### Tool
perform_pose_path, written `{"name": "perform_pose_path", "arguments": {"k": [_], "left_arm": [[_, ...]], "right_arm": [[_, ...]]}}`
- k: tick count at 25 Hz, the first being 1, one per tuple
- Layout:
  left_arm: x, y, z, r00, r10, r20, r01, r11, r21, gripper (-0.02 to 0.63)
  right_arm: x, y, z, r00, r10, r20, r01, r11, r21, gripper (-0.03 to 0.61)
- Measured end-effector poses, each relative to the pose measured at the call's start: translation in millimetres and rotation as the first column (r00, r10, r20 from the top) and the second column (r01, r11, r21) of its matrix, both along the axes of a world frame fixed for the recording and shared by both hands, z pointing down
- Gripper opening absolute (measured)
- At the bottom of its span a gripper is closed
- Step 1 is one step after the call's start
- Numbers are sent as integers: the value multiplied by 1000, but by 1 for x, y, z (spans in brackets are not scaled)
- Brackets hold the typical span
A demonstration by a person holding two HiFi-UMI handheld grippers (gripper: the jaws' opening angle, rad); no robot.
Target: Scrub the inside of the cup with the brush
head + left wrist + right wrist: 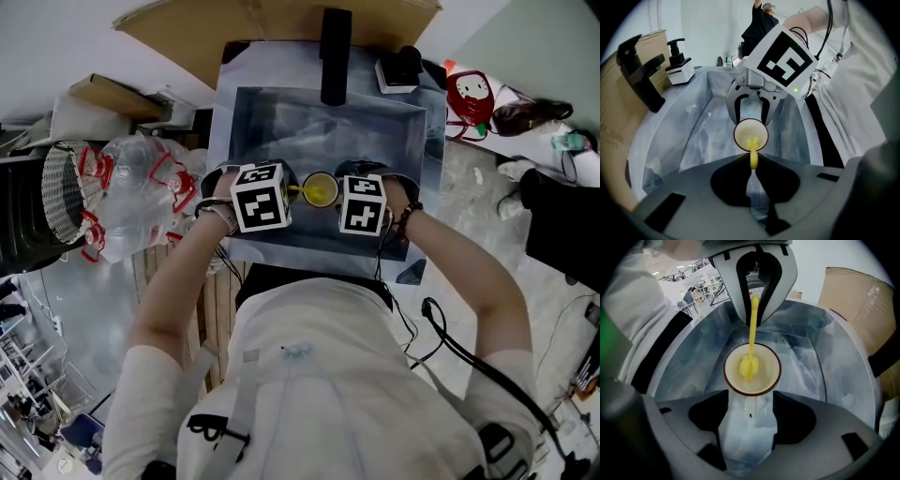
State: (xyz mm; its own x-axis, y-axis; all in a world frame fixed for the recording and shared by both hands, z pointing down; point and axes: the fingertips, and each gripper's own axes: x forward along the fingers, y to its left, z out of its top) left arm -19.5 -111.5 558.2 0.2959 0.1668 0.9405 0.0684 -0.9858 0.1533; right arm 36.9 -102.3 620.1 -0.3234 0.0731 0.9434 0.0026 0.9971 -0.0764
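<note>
Marbled grey-blue sink (272,112), with a black faucet (336,56) at its back rim. The cup (752,369) stands by the sink's front wall. Left gripper (753,165) pinches the yellow brush (750,365), whose head is in the cup. Right gripper (749,401) has its jaws spread wide, pressing nothing.

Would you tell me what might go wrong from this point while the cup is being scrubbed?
1. The right tongs stand apart around the cup rather than clamping it, so scrubbing may tip it or push it across the sink.
2. The left tongs pinch only the thin end of the brush handle, so it may twist or slip under pressure.
</note>
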Motion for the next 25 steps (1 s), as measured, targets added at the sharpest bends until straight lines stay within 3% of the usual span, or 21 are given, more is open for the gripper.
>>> {"name": "perform_pose_path", "arguments": {"k": [8, 12, 16, 20, 25], "left_arm": [[-5, 0, -14, 984, -143, -104, 141, 989, -35, 34], [-6, -1, -30, 931, -295, -214, 284, 956, -81, 34], [-8, -4, -49, 871, -387, -304, 374, 922, -101, 34], [-11, -8, -80, 772, -474, -422, 460, 876, -143, 34], [-29, -19, -114, 571, -599, -562, 581, 778, -239, 34]], "right_arm": [[17, 3, -13, 1000, 12, -3, -12, 999, 38, 296], [24, 10, -24, 1000, 19, 9, -20, 998, 59, 321], [29, 14, -39, 998, 52, 43, -55, 995, 82, 327], [25, 21, -56, 994, 58, 88, -69, 989, 127, 330], [18, 33, -82, 977, 109, 181, -125, 989, 80, 330]]}}
